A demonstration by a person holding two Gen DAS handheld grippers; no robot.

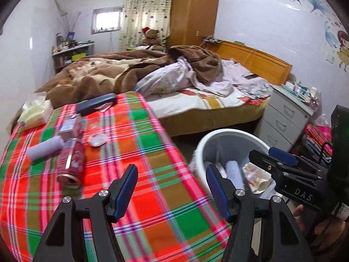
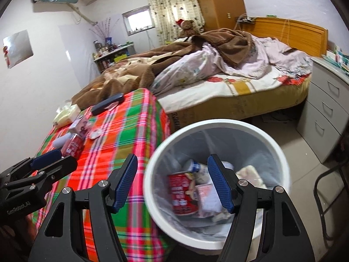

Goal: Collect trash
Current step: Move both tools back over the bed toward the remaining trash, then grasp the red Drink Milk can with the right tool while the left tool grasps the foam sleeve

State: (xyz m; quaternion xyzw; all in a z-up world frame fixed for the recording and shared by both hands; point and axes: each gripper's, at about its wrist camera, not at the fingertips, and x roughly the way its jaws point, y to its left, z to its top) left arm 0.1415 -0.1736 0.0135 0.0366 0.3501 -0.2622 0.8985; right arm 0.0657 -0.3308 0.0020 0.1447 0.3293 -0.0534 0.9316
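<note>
Red can [image 1: 70, 163] lies on its side on the plaid-covered surface [image 1: 152, 174], ahead and to the left of the left tool [image 1: 171, 186], its long axis running toward the viewer with the open end nearest; a roll [image 1: 44, 149] lies just left of it. Left tool is the nearer: fingers apart, nothing held. Right tool [image 2: 172, 183], likewise parted and empty, hangs over the white bin [image 2: 281, 152], which already holds trash. Unmade bed [image 1: 196, 100] behind.
</note>
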